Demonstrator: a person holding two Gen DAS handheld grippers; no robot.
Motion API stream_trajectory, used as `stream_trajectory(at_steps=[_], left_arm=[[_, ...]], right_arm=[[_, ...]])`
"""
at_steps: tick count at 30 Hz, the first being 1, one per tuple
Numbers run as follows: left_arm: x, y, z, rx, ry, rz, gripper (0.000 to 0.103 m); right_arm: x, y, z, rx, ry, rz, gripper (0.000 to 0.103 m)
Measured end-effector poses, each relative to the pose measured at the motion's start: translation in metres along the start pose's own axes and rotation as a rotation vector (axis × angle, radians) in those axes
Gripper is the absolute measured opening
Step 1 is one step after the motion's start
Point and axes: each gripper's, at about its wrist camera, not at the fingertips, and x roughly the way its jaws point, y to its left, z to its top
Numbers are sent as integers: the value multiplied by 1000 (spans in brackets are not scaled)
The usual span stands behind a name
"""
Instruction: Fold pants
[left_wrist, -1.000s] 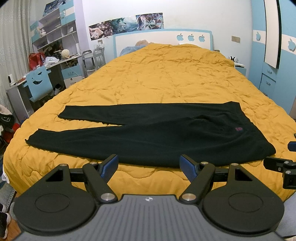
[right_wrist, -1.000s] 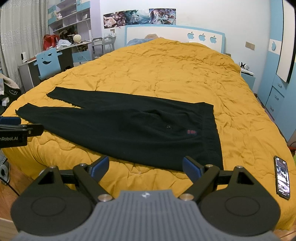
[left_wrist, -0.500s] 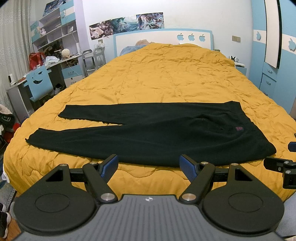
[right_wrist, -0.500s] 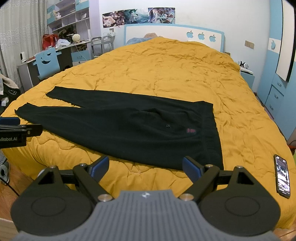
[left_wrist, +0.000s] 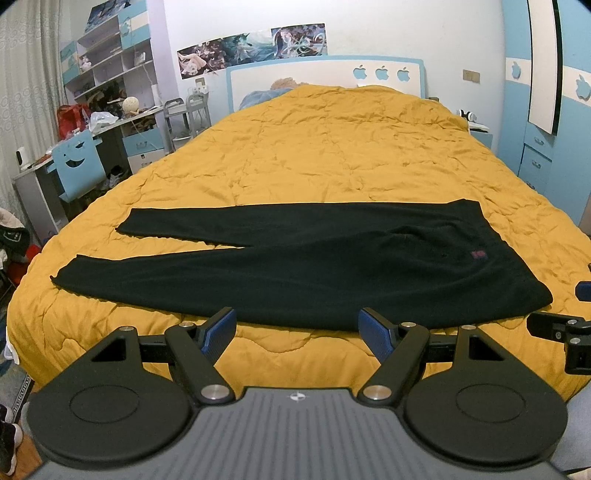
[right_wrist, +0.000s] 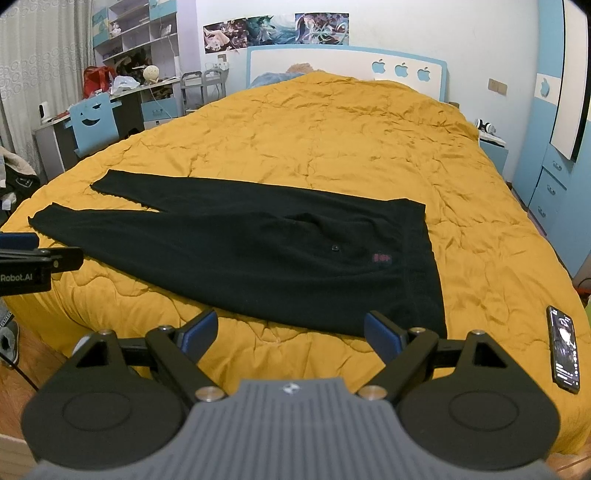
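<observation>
Pants lie flat on bed; each hand-held gripper hovers spread, empty

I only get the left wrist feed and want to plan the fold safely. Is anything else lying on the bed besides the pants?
Observer: Yes. A phone lies on the yellow quilt, to the right of the waistband and apart from the pants.
Operator: Is the right gripper open?
Observer: The right gripper is open and holds nothing.
</observation>
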Motion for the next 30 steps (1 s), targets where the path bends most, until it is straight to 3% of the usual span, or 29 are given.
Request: stream_trajectory(at_steps=[24,30], left_arm=[[8,8,-1,-16,27,-1,88],[14,15,3,-8,17,18,88]], right_arm=[[7,-4,2,13,24,-7,83],[7,-15,3,22,-28,7,83]])
